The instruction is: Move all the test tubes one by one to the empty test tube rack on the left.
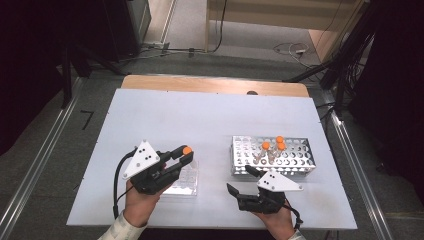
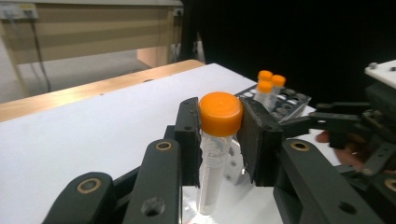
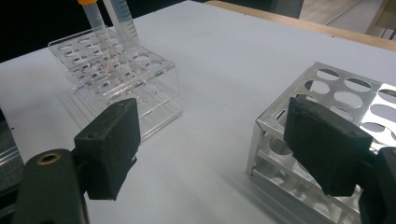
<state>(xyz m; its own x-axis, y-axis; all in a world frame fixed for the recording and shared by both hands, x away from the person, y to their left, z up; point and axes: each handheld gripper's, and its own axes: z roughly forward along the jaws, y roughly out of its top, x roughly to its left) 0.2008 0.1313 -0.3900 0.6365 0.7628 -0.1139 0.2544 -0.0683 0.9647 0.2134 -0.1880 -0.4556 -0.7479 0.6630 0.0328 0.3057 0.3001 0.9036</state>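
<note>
While the left gripper [image 1: 186,156] clamps an orange-capped tube [image 2: 215,140] just below its cap, the tube stands upright with its lower end in the clear rack [image 1: 185,186] near the table's [image 1: 165,120] front edge. In the left gripper view both jaws press against the tube's sides, and its tip sits down in the clear plastic. From the right gripper view the tube [image 3: 122,25] rises out of that rack [image 3: 116,79] beside a second tube [image 3: 93,18] with an orange cap.

At the right, the right gripper [image 1: 241,181] is held low with its jaws spread wide and nothing between them, just in front of the metal rack [image 1: 295,162]. One jaw sits close to the near corner of that rack [image 3: 299,121]. Three orange-capped tubes [image 1: 274,146] stand together in its middle holes.
</note>
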